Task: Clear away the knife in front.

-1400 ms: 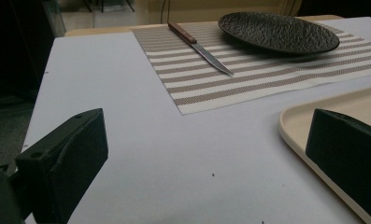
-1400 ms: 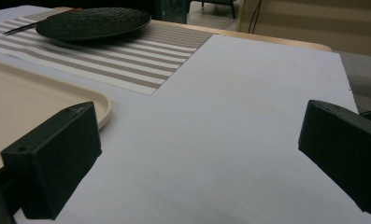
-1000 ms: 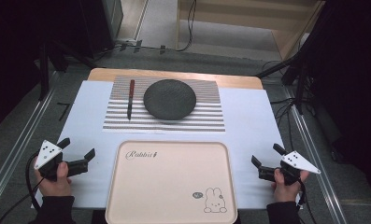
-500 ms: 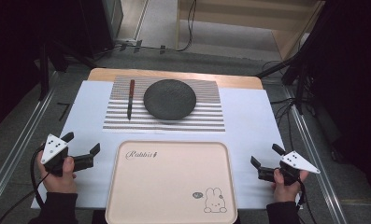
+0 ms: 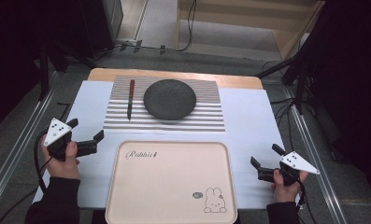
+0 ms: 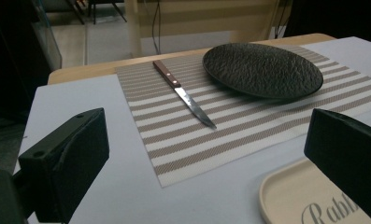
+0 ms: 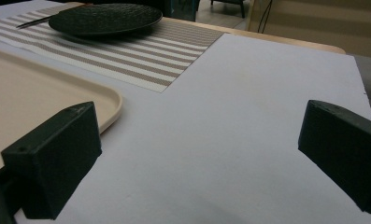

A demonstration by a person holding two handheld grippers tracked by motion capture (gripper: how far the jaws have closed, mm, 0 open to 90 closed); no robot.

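Nearest to me, my left tool (image 5: 86, 136) hangs just off the near-left corner of the cream tray (image 5: 170, 212), jaws standing apart with nothing between them. My right tool (image 5: 262, 162) sits off the tray's right edge, low over the white sheet on the counter (image 5: 248, 121), its jaws likewise spread and empty. In the right gripper view the sheet runs bare between those jaws, with the tray's rounded corner at the left.

The tray itself is bare: I see printed lettering near its far-left corner and a little rabbit drawing near its near-right corner, nothing else on it.

Beyond the tray lies the striped placemat (image 5: 206, 116). On it the knife (image 5: 130, 97) lies with its wooden handle toward the far side and its blade tip toward me, just beside the dark plate (image 5: 169, 98), apart from it. The left gripper view looks along my jaws straight at that knife (image 6: 183, 93), so I judge it is what my left tool is reaching for, with the plate (image 6: 262, 69) the likely other item.

As I read it, the work has hardly begun: nothing is gripped, nothing has been lifted, knife and plate both rest on the mat, and the tray waits. The whole approach, grasp and carry is left.

Hard to make out: the tray's near edge is cut off at the bottom of the high view, the lettering is only partly readable, and the surroundings past the counter are dim.
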